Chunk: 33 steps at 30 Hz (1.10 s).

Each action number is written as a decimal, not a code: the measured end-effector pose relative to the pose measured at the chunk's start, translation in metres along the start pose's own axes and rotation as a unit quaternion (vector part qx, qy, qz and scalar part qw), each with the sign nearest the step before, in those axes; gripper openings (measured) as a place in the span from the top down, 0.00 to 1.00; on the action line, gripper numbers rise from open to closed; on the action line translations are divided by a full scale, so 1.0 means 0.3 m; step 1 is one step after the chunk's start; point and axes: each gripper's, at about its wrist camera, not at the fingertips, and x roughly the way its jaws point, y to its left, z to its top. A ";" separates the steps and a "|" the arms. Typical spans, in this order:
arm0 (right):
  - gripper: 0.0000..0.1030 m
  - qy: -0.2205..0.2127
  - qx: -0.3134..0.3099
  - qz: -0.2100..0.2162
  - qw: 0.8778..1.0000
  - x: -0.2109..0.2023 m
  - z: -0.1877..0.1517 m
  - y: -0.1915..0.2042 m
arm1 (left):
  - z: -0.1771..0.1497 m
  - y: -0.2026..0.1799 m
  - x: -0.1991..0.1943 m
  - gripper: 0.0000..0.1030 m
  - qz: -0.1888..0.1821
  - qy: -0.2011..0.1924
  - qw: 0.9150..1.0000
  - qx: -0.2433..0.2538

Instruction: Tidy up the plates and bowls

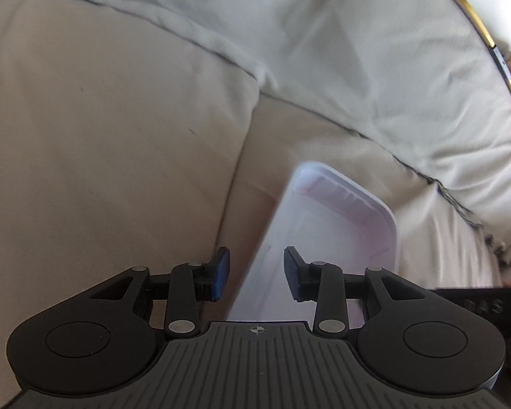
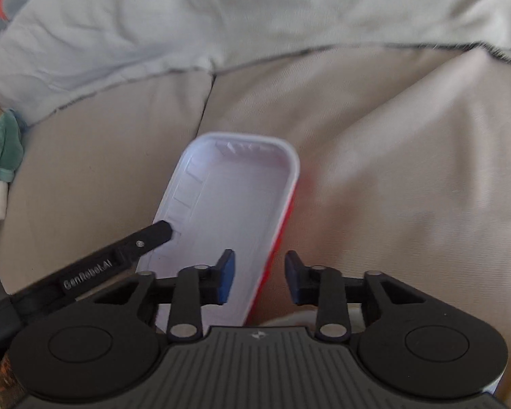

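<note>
- Plate [image 2: 235,204]: a shallow rectangular tray, white inside and red outside, lying on the beige sofa cushions [image 2: 374,170] with a pale blanket [image 2: 221,17] bunched behind it.
- Right gripper [image 2: 259,277]: fingers set wide with nothing clamped. The plate's right long rim runs up between them; the left pad [image 2: 226,281] is over the plate's inside and the right pad [image 2: 294,281] is outside it, over the cushion. I can't tell whether either pad touches.
- Left gripper [image 1: 257,274]: fingers also wide. The plate [image 1: 327,238] lies ahead of them and off to the right, with its left long edge passing between the pads. Frames are blurred, so I can't tell contact there.
- In the right wrist view, one left finger [image 2: 153,235] reaches onto the plate's left rim near the ribbed wall.
- Handling, judged: looks like thin moulded plastic or foam, so light, somewhat flexible and smooth. Probably not brittle, but it can bow or pop out under a hard squeeze.
- Where to grip: pinch a long rim, one pad inside the wall and one outside, near mid-length so it doesn't swing.
- Risks: the soft cushion gives under the plate, so pressing down tilts it. The slick rim may slide in the pads.
</note>
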 end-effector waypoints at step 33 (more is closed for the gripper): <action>0.57 -0.237 -0.203 -0.048 0.949 -0.877 -0.409 -0.362 | -0.278 -0.233 -0.679 0.69 -0.018 -0.132 0.990 0.048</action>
